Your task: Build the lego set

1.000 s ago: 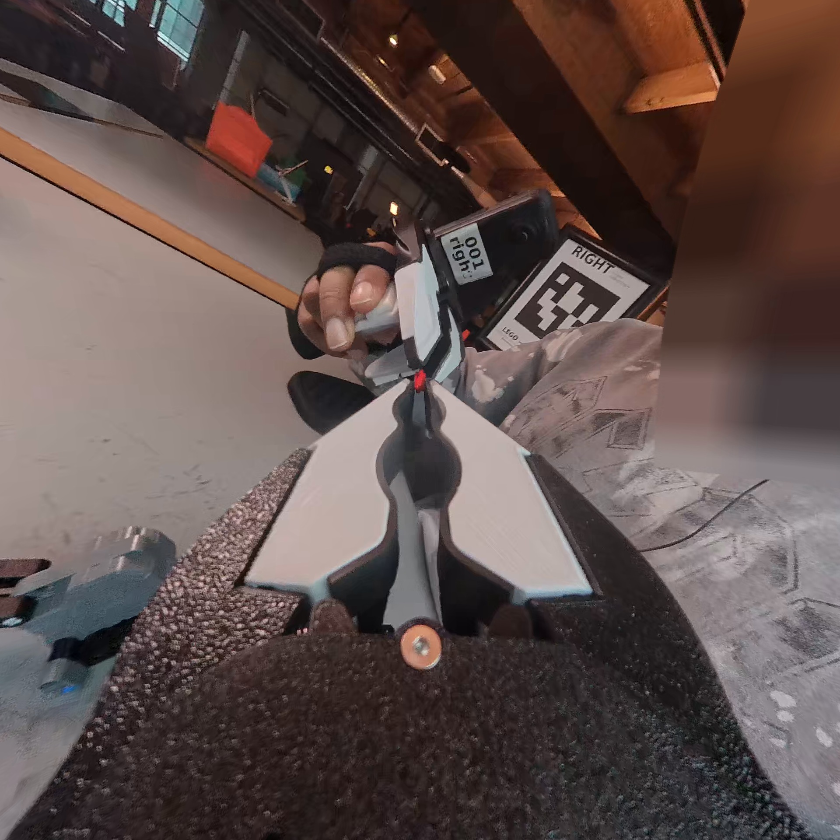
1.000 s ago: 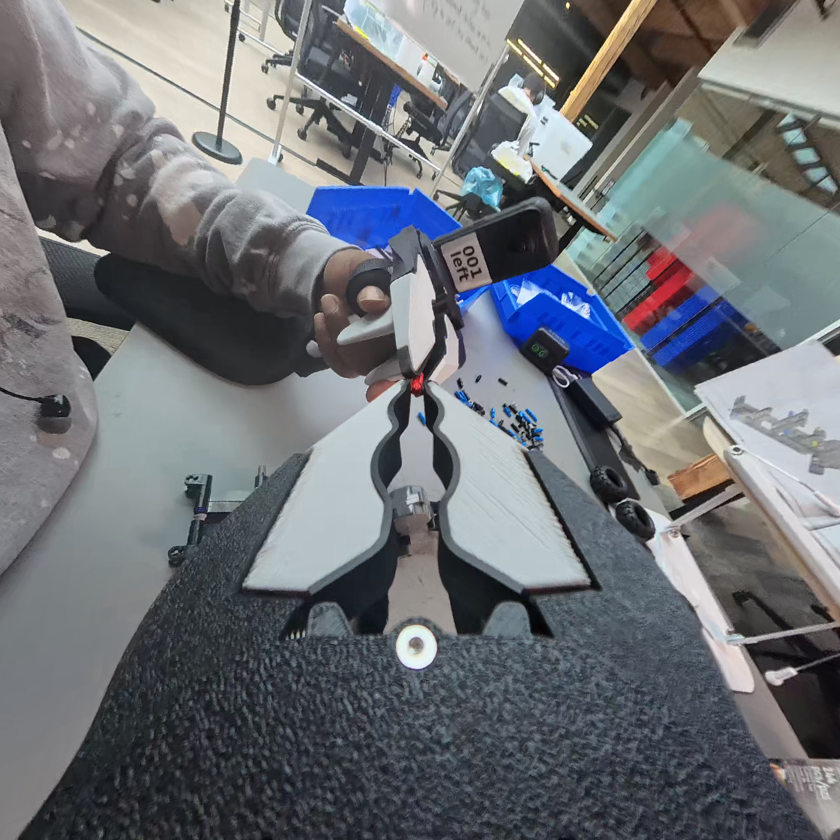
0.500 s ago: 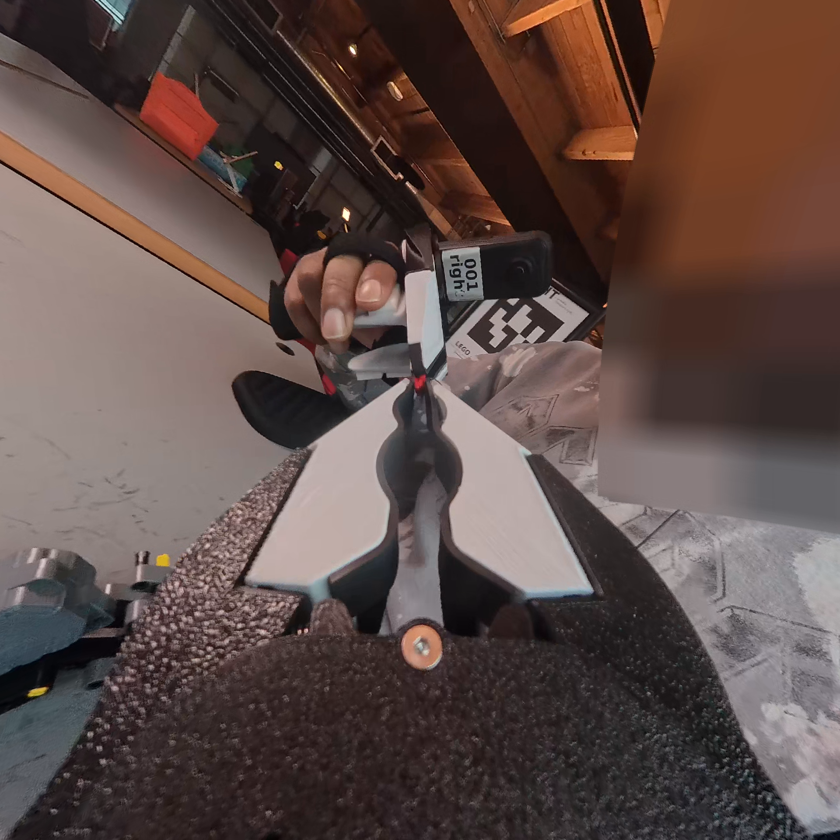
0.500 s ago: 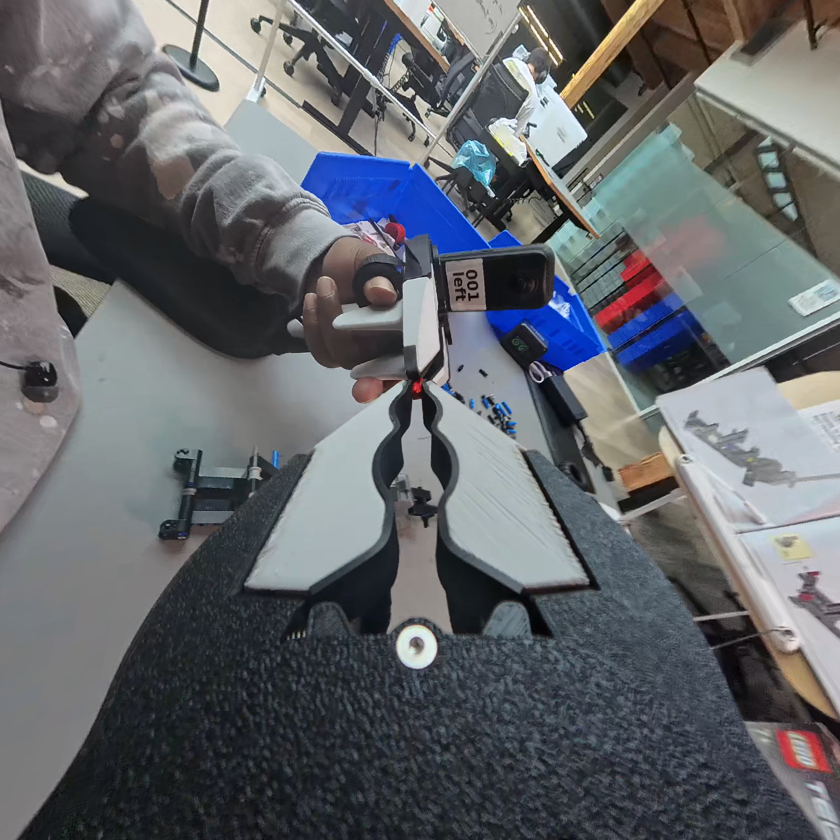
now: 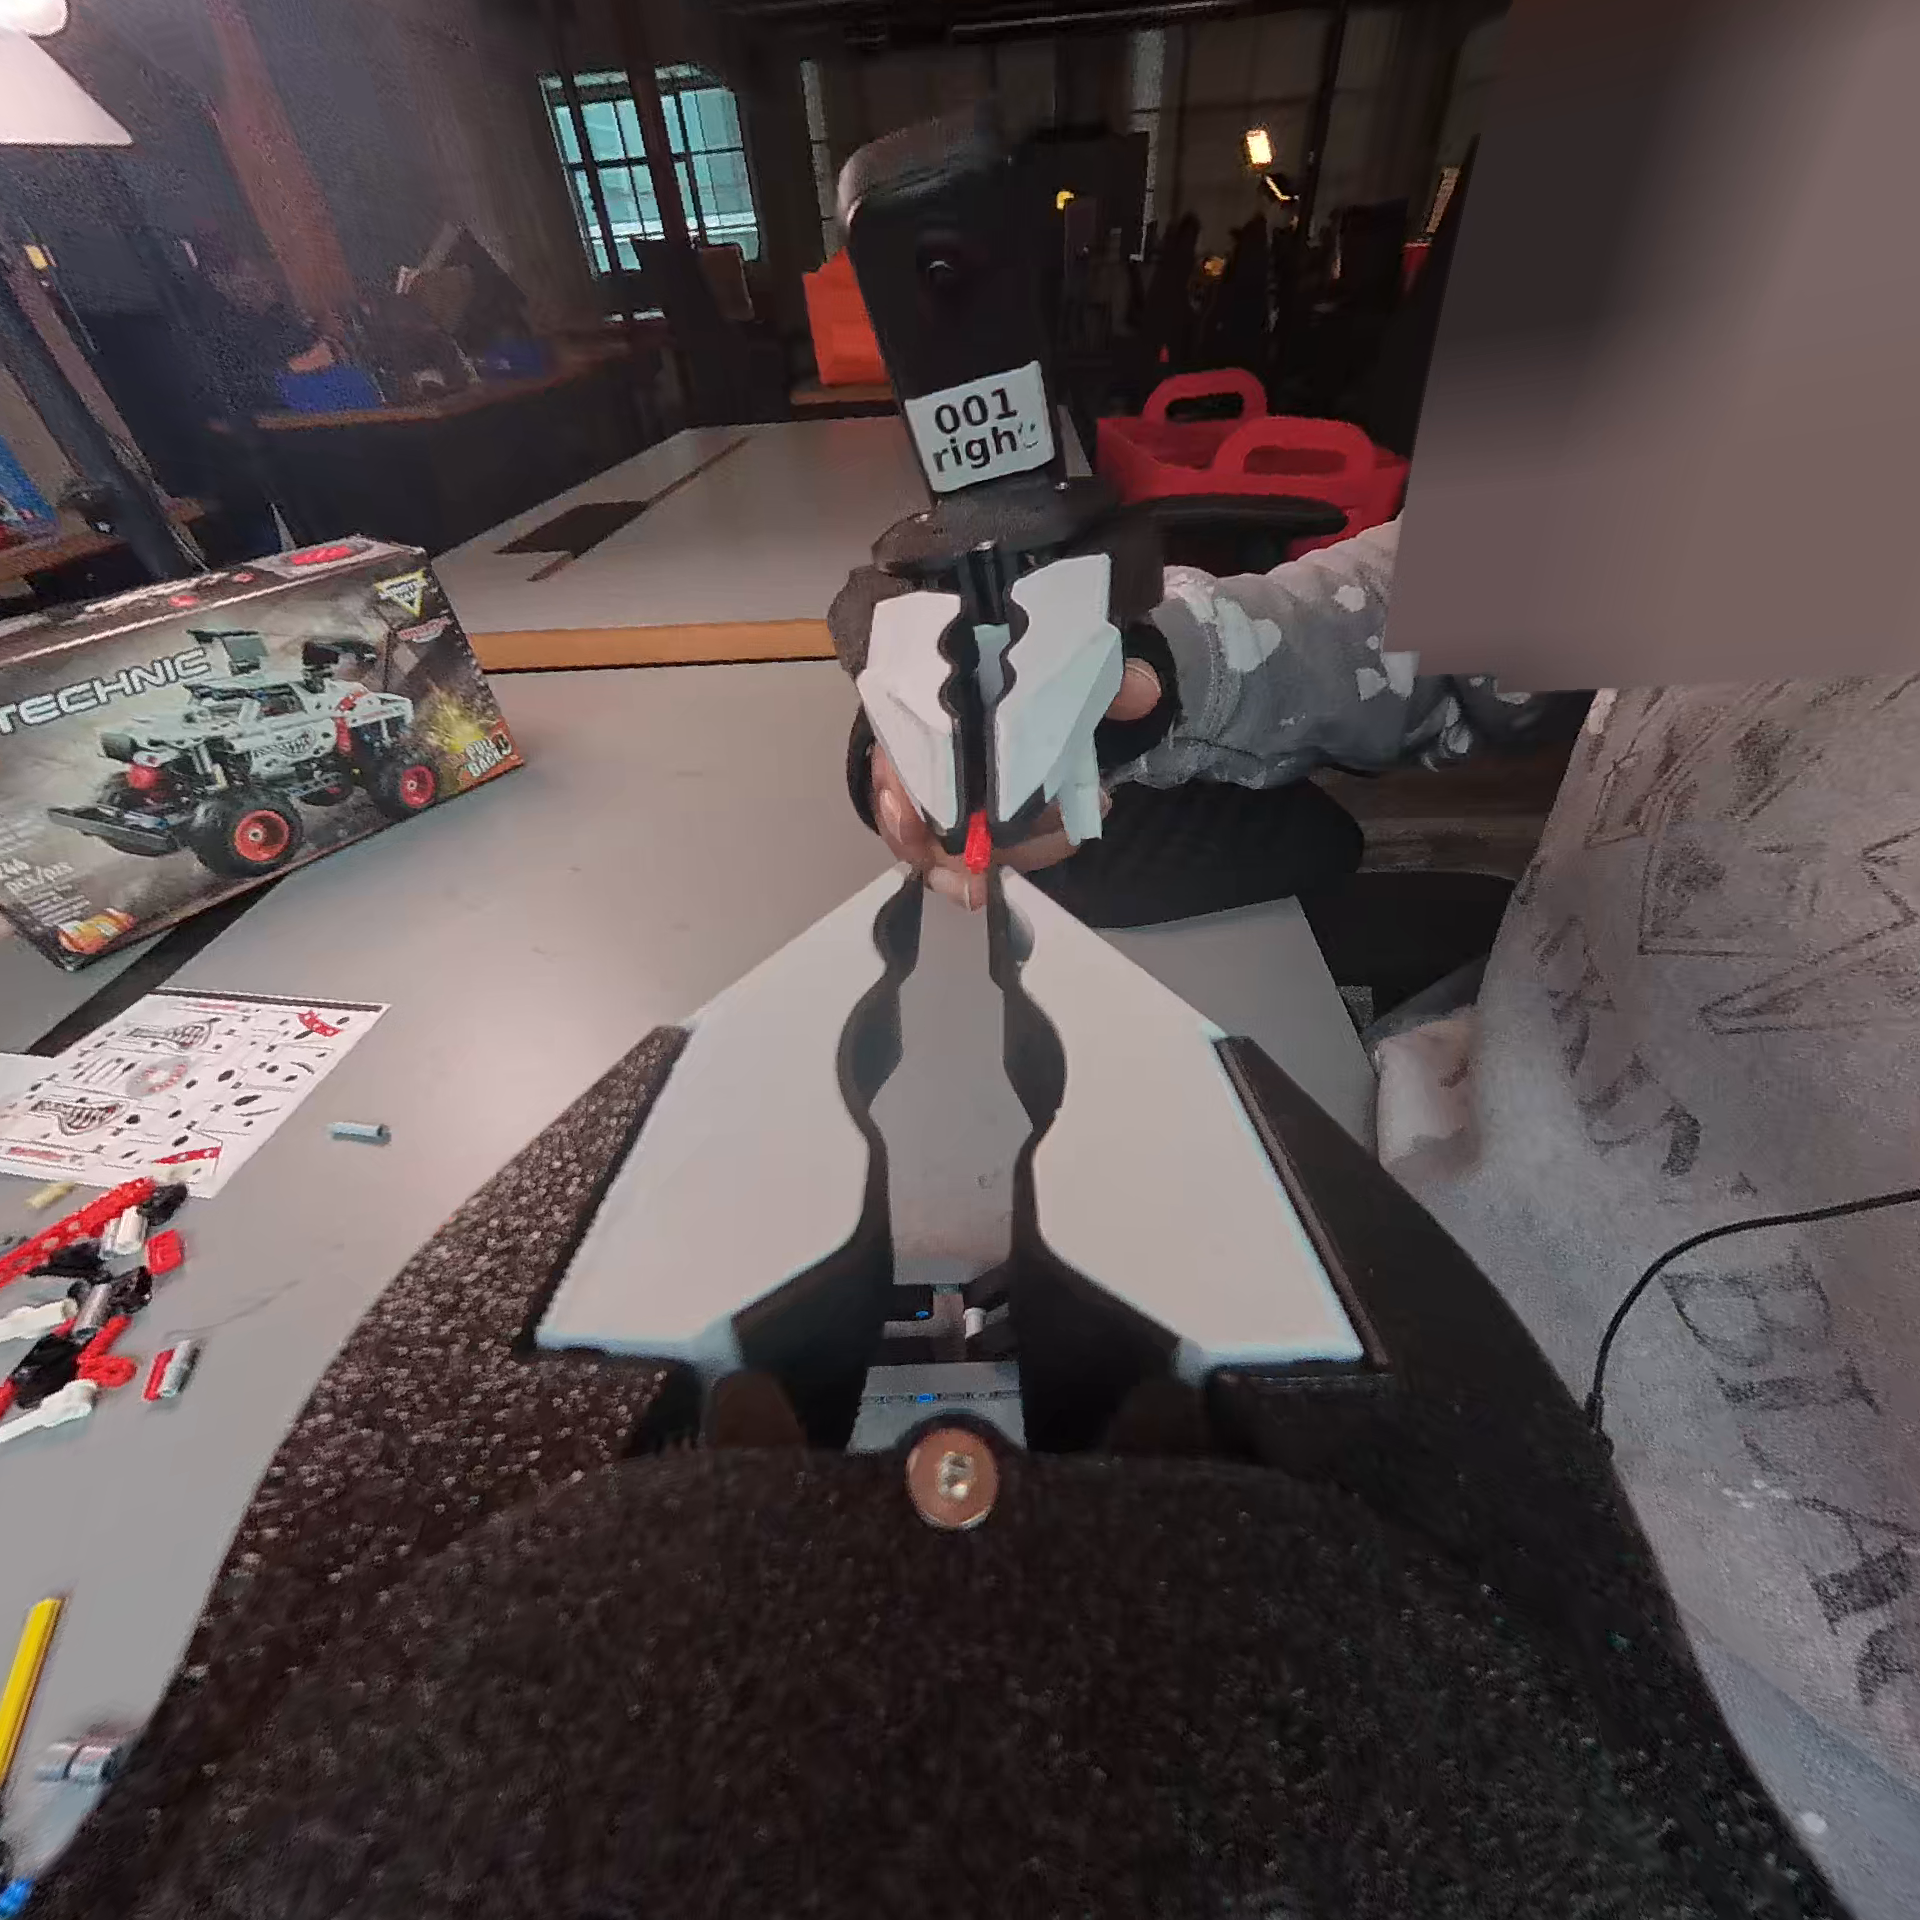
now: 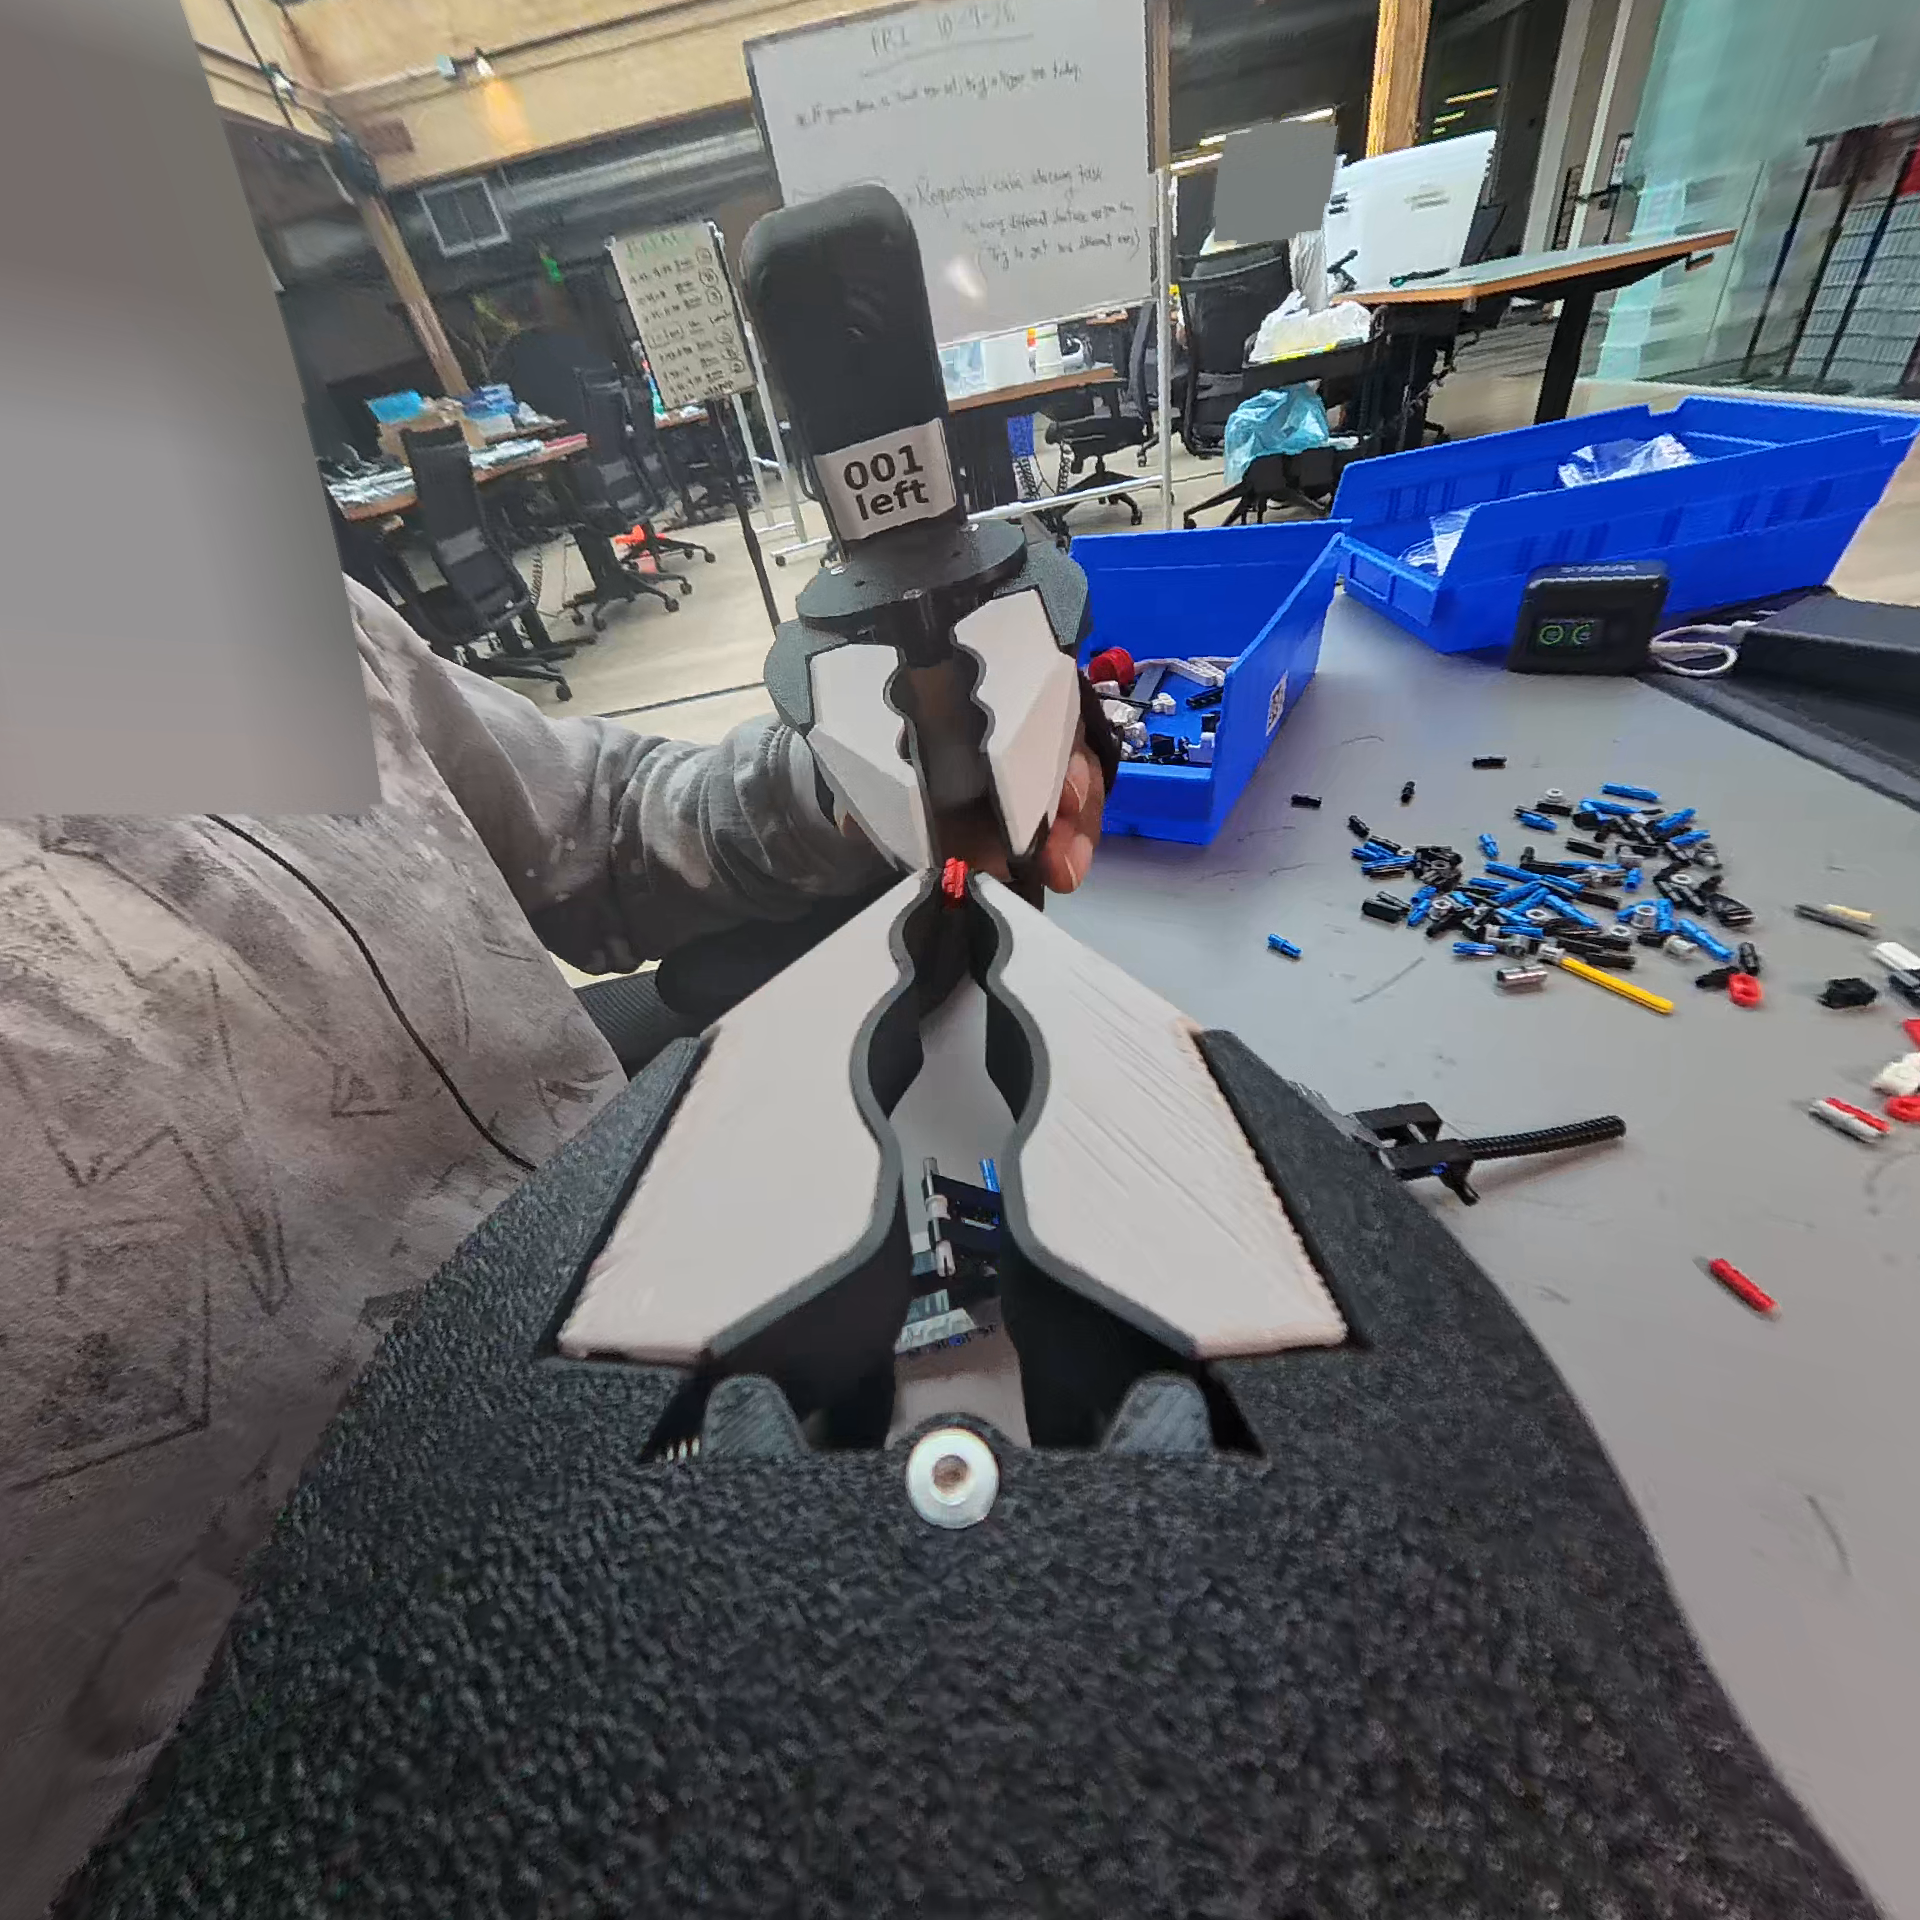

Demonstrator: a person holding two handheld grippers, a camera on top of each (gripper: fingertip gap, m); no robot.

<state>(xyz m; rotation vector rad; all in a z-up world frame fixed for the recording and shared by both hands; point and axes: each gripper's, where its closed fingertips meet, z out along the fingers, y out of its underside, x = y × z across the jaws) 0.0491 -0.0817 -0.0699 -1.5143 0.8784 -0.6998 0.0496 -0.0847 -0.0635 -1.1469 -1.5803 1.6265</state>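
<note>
A small red pin (image 6: 951, 881) is pinched at the tips of my right gripper (image 6: 949, 888), which is shut on it. In the left wrist view the same red pin (image 5: 975, 840) sticks out of the right gripper's tips, facing me. My left gripper (image 5: 954, 883) stands tip to tip with it, slightly open, its tips just below the pin and not gripping it. In the right wrist view the left gripper (image 6: 971, 857) shows a gap between its fingers. A black and blue part-built piece (image 6: 961, 1216) lies on the grey table (image 6: 1351, 1039) under my right fingers.
The set's box (image 5: 239, 738), a printed sheet (image 5: 177, 1081) and red and black parts (image 5: 83, 1278) lie on the left. Two blue bins (image 6: 1205, 623), a pile of blue and black pins (image 6: 1558, 883), a black axle piece (image 6: 1486, 1143) and a loose red pin (image 6: 1740, 1285) lie on the right. My two grippers' fingertips are within a few centimetres of each other.
Both grippers have swung from a tilted pose to upright over the table. My left gripper has opened off the red pin; the right gripper keeps hold of it.
</note>
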